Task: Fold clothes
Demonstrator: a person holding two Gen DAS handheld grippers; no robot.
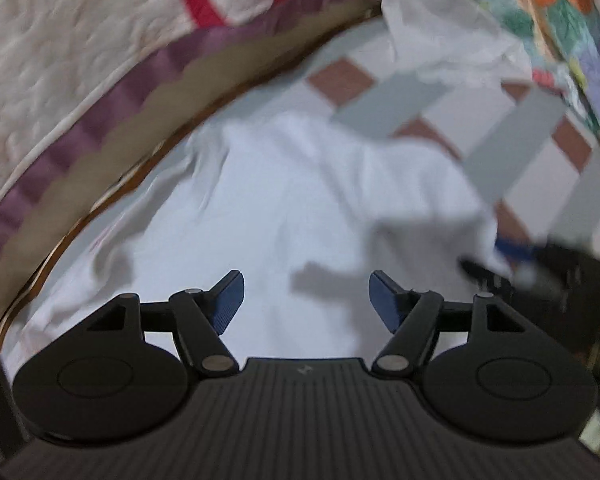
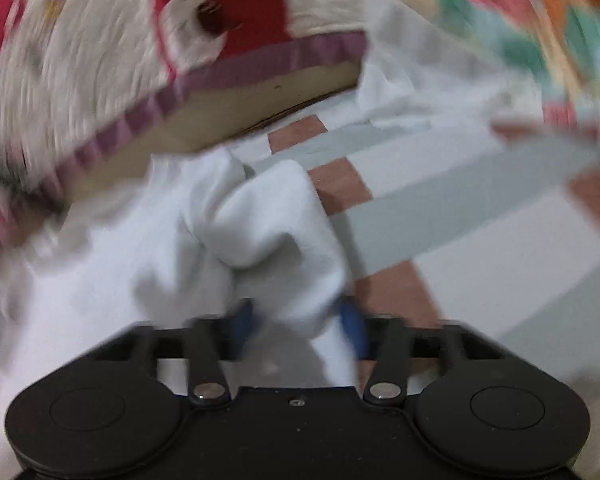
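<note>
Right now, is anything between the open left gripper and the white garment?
Nothing visible. The left gripper hangs open over the white garment, with only bare cloth beneath it.

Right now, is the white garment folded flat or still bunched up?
Bunched. The white garment rises in a rumpled hump gathered into the right gripper, not lying flat in neat layers.
</note>
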